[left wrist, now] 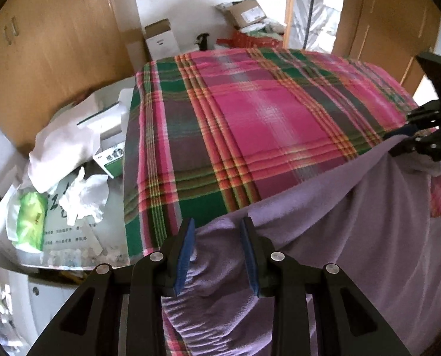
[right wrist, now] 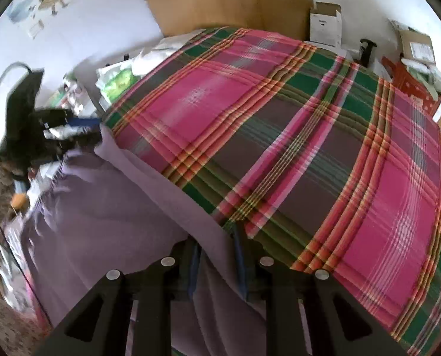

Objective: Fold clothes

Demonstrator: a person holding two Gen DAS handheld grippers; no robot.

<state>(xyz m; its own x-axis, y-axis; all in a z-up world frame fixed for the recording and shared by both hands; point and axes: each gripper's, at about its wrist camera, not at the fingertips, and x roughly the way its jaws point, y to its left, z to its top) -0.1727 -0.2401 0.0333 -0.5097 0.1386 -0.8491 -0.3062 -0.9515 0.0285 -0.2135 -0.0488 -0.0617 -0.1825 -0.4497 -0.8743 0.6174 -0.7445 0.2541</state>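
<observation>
A soft lilac fleece garment (left wrist: 353, 222), gathered at its elastic edge, hangs stretched over the near side of the bed's pink-and-green plaid blanket (left wrist: 250, 112). The left gripper (left wrist: 217, 255) and right gripper (right wrist: 217, 264) each have their jaws clamped on its edge.

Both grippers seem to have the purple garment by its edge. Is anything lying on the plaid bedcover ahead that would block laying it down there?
Nothing visible. The plaid bedcover ahead of the purple garment is bare out to its far edge. The left gripper and right gripper each hold the garment's edge. The boxes and clutter sit off the bed, beyond its edges.
</observation>
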